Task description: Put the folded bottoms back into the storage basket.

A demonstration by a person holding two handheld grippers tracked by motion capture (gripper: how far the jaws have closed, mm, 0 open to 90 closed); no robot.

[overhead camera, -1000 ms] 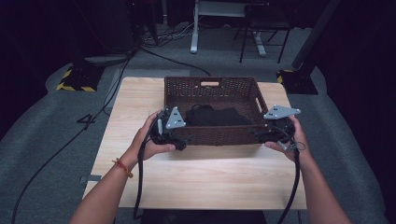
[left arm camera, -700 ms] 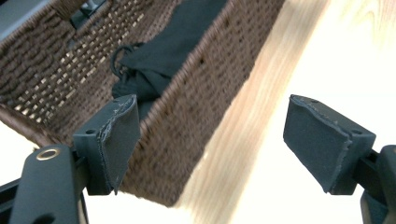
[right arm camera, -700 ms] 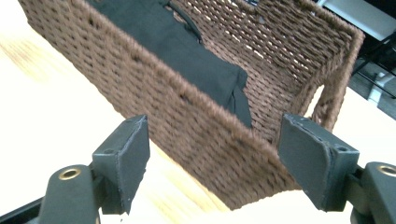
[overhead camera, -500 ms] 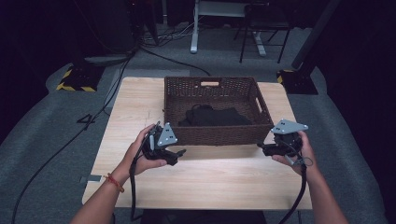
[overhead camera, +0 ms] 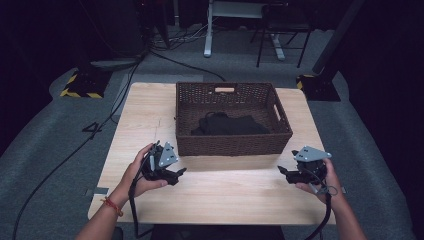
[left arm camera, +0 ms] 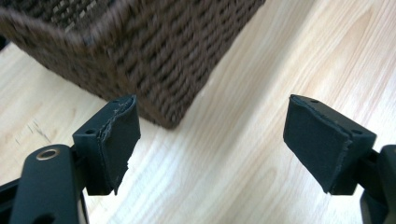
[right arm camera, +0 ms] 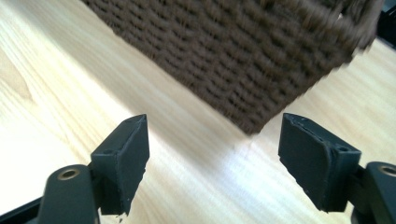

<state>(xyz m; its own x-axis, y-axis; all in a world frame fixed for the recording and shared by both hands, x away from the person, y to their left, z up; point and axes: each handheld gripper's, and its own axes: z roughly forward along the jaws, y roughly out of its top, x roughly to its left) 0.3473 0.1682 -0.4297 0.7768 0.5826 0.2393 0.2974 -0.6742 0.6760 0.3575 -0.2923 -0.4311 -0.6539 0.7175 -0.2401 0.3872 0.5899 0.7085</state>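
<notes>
- A rectangular basket (overhead camera: 232,142) of dark brown woven wicker is set on the far half of the desk (overhead camera: 150,112), centred between its left and right edges; slot handles are cut into its walls; a crumpled black cloth (overhead camera: 227,125) is seen lying inside.
- The left gripper (overhead camera: 177,172) is held over the desk just before the basket's near-left corner; its jaws are spread wide with nothing between them; worn, frayed black pads (left arm camera: 119,140) are shown.
- The right gripper (overhead camera: 281,170) is held near the basket's near-right corner, jaws likewise parted and empty.
- No writing can be read.
- The desk is pale grained wood; grey carpet, trailing cables and yellow-black striped bases are seen in a dim room.
</notes>
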